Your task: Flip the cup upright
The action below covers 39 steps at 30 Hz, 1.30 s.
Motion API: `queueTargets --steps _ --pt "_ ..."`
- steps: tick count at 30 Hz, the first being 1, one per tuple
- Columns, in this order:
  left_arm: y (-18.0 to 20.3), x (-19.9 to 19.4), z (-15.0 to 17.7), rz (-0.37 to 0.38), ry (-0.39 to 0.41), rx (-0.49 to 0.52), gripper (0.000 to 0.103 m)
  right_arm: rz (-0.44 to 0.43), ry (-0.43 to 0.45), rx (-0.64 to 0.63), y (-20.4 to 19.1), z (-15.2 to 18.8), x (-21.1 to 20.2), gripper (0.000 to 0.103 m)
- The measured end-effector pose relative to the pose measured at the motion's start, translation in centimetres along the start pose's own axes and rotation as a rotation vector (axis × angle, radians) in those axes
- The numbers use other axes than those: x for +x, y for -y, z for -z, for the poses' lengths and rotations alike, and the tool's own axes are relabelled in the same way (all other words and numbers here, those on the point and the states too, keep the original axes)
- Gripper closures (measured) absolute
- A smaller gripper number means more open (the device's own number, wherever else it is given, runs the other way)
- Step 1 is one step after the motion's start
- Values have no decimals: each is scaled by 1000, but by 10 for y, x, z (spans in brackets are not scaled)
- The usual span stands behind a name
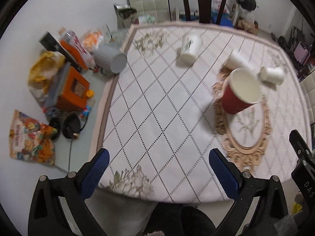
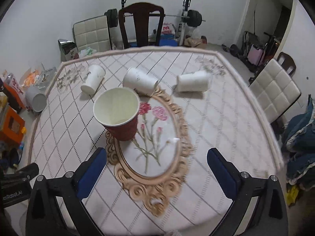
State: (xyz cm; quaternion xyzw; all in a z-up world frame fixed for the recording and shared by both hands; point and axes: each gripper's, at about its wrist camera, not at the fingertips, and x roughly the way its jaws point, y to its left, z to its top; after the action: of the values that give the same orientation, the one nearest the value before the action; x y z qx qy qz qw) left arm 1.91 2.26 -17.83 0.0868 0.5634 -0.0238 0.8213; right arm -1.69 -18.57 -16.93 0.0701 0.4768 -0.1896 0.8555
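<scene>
A red paper cup (image 2: pixel 122 116) stands upright, mouth up, at the left edge of the oval flower medallion on the table; it also shows in the left wrist view (image 1: pixel 239 92). Three white paper cups lie on their sides farther back: a left one (image 2: pixel 93 80), a middle one (image 2: pixel 140 82) and a right one (image 2: pixel 194 82). My left gripper (image 1: pixel 158 169) is open and empty above the table's near left part. My right gripper (image 2: pixel 156 167) is open and empty above the medallion, a little short of the red cup.
The table's patterned cloth (image 2: pixel 226 122) ends at a raised border. A grey bin (image 1: pixel 111 59) lies tipped on the floor at the left among bags and an orange box (image 1: pixel 71 90). A dark chair (image 2: pixel 142 25) stands behind the table, a padded chair (image 2: pixel 273 90) at the right.
</scene>
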Motion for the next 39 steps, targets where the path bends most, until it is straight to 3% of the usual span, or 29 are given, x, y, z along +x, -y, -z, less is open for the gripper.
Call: queueTargets --steps 10,17,24,39 --pt "5 -123 33 1 200 -57 0 -79 52 -64 40 -5 -128 0" --pt "-2 -168 43 22 275 -62 0 -51 116 -85 46 -10 -195 0" --pt "-8 -184 44 20 307 -66 0 -48 144 -74 45 -14 -226 0" --pt "-7 -183 48 34 279 -57 0 -53 119 -79 40 -16 -231 0"
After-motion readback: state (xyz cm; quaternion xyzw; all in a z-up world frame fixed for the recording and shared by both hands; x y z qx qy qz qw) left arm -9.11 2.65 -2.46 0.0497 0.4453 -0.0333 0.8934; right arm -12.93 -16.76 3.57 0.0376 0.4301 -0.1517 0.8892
